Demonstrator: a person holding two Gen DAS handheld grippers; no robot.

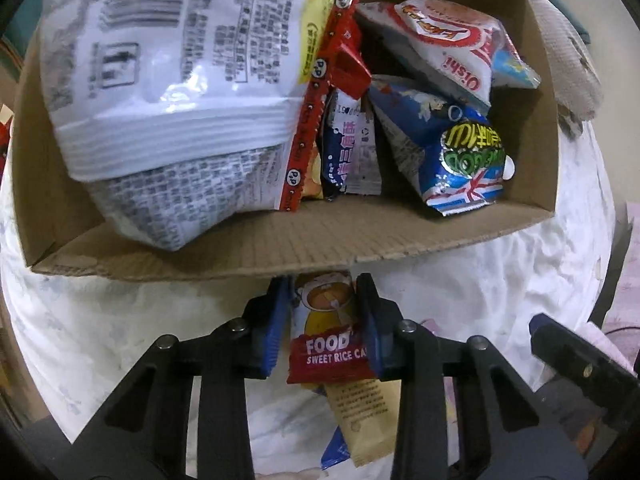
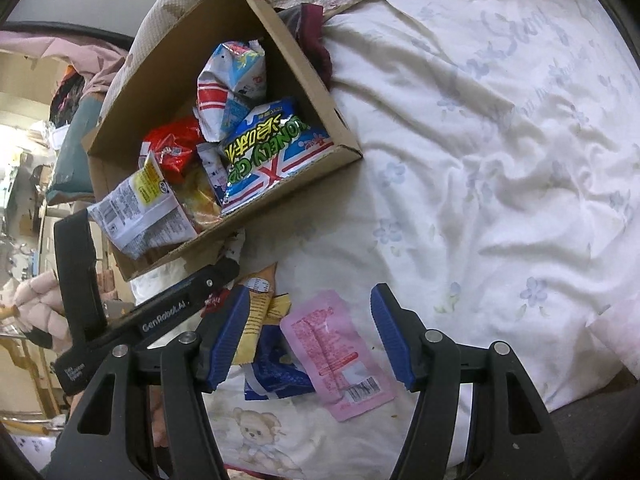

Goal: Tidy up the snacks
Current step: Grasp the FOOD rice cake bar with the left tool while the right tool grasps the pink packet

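Your left gripper (image 1: 323,316) is clamped on the red-and-yellow sweet rice cake packet (image 1: 328,340), just short of the brown cardboard box (image 1: 280,240), which already holds most snacks. Your right gripper (image 2: 308,336) hangs wide apart over the flat pink sachet (image 2: 340,352). That sachet, a blue packet (image 2: 276,376) and a tan packet (image 2: 256,320) remain on the white floral bedsheet (image 2: 500,140).

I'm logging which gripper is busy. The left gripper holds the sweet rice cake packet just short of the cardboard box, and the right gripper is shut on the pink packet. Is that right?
Not quite. The right gripper is open: in the right wrist view its fingers stand apart over the pink packet, which lies flat on the bedsheet. The left gripper does hold the sweet rice cake packet just short of the cardboard box.
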